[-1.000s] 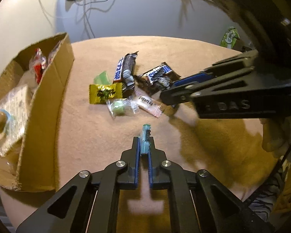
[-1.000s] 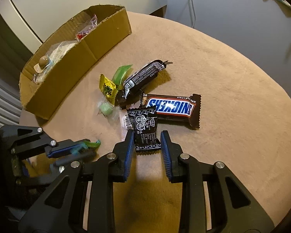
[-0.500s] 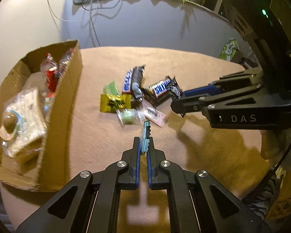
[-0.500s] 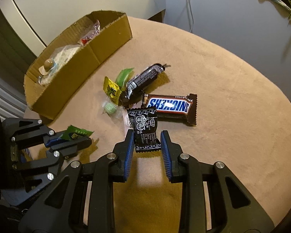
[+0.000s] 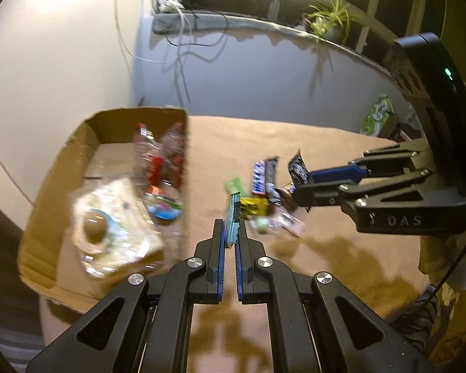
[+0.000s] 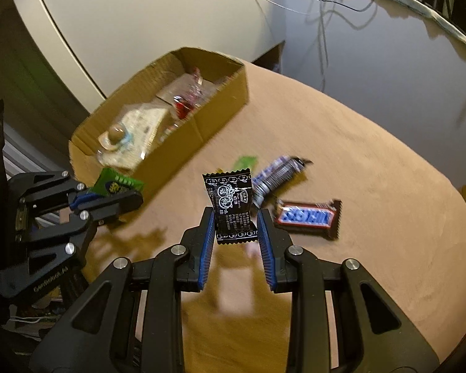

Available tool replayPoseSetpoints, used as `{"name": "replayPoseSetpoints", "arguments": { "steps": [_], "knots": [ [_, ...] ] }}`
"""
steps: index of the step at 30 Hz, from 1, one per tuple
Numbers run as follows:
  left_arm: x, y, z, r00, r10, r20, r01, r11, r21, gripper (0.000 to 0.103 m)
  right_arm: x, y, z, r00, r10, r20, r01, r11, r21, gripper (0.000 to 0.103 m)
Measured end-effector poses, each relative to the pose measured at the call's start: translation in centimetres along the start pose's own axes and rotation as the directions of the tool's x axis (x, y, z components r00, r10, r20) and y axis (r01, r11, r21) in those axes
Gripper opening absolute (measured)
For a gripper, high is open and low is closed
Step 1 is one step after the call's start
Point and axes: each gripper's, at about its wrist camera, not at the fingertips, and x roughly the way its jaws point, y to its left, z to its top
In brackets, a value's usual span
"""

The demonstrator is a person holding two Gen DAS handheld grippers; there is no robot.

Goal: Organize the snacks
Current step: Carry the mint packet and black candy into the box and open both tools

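At the far left of the round tan bench [image 6: 372, 155] sits the open cardboard box [image 6: 214, 118], its long side running away from the cameras. Inside it lie a clear bag with a brown round sweet [image 5: 108, 233], blurred, and behind that some clear wrappers with red print [image 5: 158, 155] leaning on the box's right wall.

Next comes the left gripper [image 5: 230, 233], raised above the bench just beside the box's near corner. Its jaws are clenched on a thin green packet [image 6: 116, 183], seen edge-on in its own camera and flat, with dark lettering, from the right wrist view. The packet is clear of the bench.

Further right, in the middle of the bench, the loose snacks lie close together: a pale green wrapper [image 5: 234, 185], a yellow packet [image 5: 253, 206], a dark bar with blue and white print [image 6: 276, 175], and a small pink-white packet [image 5: 290, 222] near a blurred greenish sweet. The Snickers bar [image 6: 307, 217] lies flat to the right of these, apart from the dark bar.

The right gripper [image 6: 236, 227] is held above this group. Its jaws grasp the lower part of a black sachet with white print [image 6: 231, 202], which stands upright between the blue pads, lifted off the bench.

At the far right edge a green and white bag [image 5: 377, 113] stands beyond the bench, and a potted plant [image 5: 332, 21] sits on the ledge above
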Motion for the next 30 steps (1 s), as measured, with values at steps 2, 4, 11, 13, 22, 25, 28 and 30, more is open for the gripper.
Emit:
{"name": "replayPoseSetpoints", "arguments": {
  "steps": [2, 4, 11, 13, 22, 25, 28, 30],
  "knots": [
    [-0.5, 1.2, 0.6, 1.000, 0.013, 0.010, -0.013, 1.000, -0.010, 0.004, 0.1, 0.8, 0.6, 1.000, 0.008, 0.004, -0.008, 1.000, -0.009, 0.028],
    [-0.7, 2.3, 1.0, 1.000, 0.021, 0.015, -0.021, 1.000, -0.020, 0.004, 0.2, 1.7, 1.2, 1.000, 0.018, 0.009, -0.018, 1.000, -0.017, 0.028],
    [-1.2, 6.4, 3.0, 0.998, 0.049, 0.027, -0.047, 0.996, -0.074, 0.004, 1.5, 4.4, 3.3, 0.998, 0.060, 0.010, -0.060, 0.997, -0.040, 0.028],
    [-0.8, 7.1, 3.5, 0.998, 0.063, 0.025, -0.061, 0.995, -0.075, 0.004, 2.0, 5.2, 3.9, 0.997, 0.074, 0.006, -0.073, 0.996, -0.045, 0.029],
    [1.5, 9.1, 5.4, 0.997, 0.082, 0.003, -0.081, 0.993, -0.091, 0.004, 4.5, 7.7, 5.7, 0.992, 0.128, -0.015, -0.129, 0.989, -0.075, 0.029],
    [2.3, 9.6, 5.8, 0.996, 0.085, -0.009, -0.085, 0.991, -0.099, 0.004, 5.2, 7.9, 6.1, 0.990, 0.138, -0.026, -0.140, 0.987, -0.079, 0.029],
    [3.1, 10.2, 6.2, 0.996, 0.086, -0.021, -0.088, 0.990, -0.107, 0.004, 6.0, 8.0, 6.3, 0.989, 0.146, -0.036, -0.148, 0.986, -0.081, 0.029],
    [3.4, 10.4, 6.3, 0.996, 0.086, -0.025, -0.088, 0.990, -0.111, 0.004, 6.3, 8.0, 6.5, 0.988, 0.151, -0.041, -0.154, 0.985, -0.081, 0.029]
  ]
}}
